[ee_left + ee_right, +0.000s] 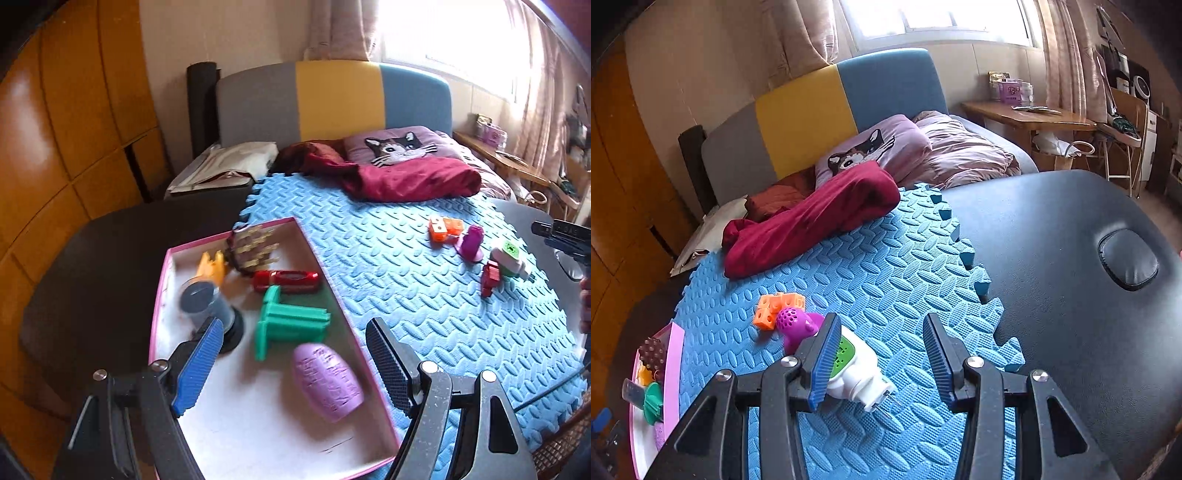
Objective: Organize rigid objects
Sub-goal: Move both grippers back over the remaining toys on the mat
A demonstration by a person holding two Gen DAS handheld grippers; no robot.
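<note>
My left gripper [295, 325] hangs open over a pink-rimmed white tray [240, 424]. In the tray lie a purple oval piece [327, 380], a green spool [291, 321], a red piece [286, 280], a yellow piece [211, 266], a spiky ball [251, 251] and a dark jar [203, 302]. On the blue foam mat [886, 266] lie orange blocks [774, 310], a purple piece [796, 325] and a white-and-green plug [857, 369]. A small red piece [490, 282] lies beside the plug. My right gripper [881, 319] stands open above the mat, its left finger just over the plug and nothing between its pads.
The mat covers part of a black padded table [1071, 258]. A dark red cloth [812, 221] is bunched at the mat's far edge, with a bed and pillows behind. A wooden wardrobe [74, 129] stands at the left, a desk [1027, 114] at the far right.
</note>
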